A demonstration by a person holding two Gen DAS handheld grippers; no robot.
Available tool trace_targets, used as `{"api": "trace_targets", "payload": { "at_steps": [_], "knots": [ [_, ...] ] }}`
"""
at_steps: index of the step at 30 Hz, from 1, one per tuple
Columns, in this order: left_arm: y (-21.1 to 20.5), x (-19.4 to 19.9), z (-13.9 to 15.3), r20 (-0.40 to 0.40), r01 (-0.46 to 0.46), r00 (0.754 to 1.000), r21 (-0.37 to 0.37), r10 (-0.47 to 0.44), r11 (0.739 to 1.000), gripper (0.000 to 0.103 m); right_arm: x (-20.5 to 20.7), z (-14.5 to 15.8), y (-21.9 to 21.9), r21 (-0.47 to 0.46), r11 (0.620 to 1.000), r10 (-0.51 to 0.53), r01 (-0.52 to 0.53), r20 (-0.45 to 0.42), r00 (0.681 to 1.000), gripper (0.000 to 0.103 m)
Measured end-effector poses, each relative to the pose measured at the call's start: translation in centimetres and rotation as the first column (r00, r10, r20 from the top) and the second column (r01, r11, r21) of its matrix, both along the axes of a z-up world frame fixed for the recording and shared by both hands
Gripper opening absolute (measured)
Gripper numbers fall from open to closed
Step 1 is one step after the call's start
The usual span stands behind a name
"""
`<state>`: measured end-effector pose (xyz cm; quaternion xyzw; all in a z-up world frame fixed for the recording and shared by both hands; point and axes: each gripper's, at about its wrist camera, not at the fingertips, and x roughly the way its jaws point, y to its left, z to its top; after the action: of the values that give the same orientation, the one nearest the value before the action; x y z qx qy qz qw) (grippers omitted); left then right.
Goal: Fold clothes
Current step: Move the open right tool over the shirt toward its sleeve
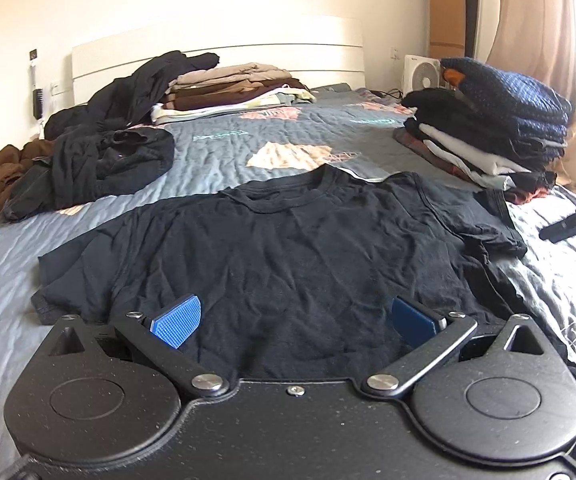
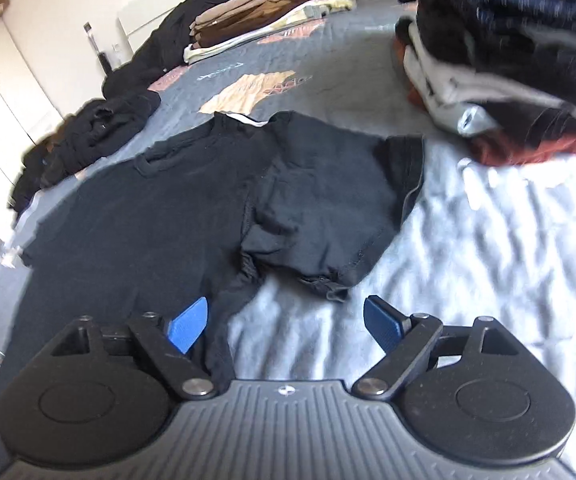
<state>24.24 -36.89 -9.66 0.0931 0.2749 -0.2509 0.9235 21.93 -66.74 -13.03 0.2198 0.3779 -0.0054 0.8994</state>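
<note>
A black T-shirt (image 1: 288, 240) lies flat and face up on the bed, collar toward the headboard, both short sleeves spread out. My left gripper (image 1: 294, 322) hovers open over the shirt's lower body, its blue pads (image 1: 176, 322) wide apart with nothing pinched. In the right wrist view the same T-shirt (image 2: 160, 208) shows its right sleeve (image 2: 348, 200) crumpled at the armpit. My right gripper (image 2: 287, 326) is open beside the shirt's right side edge. The left pad is over the cloth and the right pad over bare bedding.
The grey quilted bedspread (image 1: 216, 160) holds a folded stack of dark clothes (image 1: 488, 128) at the right and a folded brown and beige stack (image 1: 232, 88) near the headboard. Loose dark garments (image 1: 88, 152) are heaped at the left. A blurred black object (image 1: 572, 220) juts in from the right.
</note>
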Motion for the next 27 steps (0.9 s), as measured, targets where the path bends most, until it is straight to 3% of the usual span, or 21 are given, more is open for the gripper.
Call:
{"api": "trace_targets", "payload": {
  "at_steps": [5,11,21,27],
  "knots": [
    [-0.8,-0.2,-0.8,-0.005,0.033,0.999,0.012,-0.033,0.999,0.103,2.1,-1.3,-0.8,0.097,0.995,0.025,-0.023,-0.011,1.000,0.084],
    [-1.0,-0.2,0.0,-0.109,0.109,0.987,-0.110,-0.121,0.988,0.103,3.1,-2.7,-2.2,0.124,0.992,0.006,0.002,-0.062,0.998,0.080],
    [-4.1,-5.1,2.4,-0.077,0.272,0.956,-0.139,-0.284,0.952,0.103,3.3,-3.2,-2.9,0.136,0.990,-0.019,0.031,-0.089,0.996,0.080],
    [-4.8,-5.7,2.1,-0.089,0.294,0.947,-0.142,-0.307,0.945,0.103,3.0,-3.8,-4.0,0.201,0.979,-0.031,0.043,-0.066,0.997,0.080]
  ]
}}
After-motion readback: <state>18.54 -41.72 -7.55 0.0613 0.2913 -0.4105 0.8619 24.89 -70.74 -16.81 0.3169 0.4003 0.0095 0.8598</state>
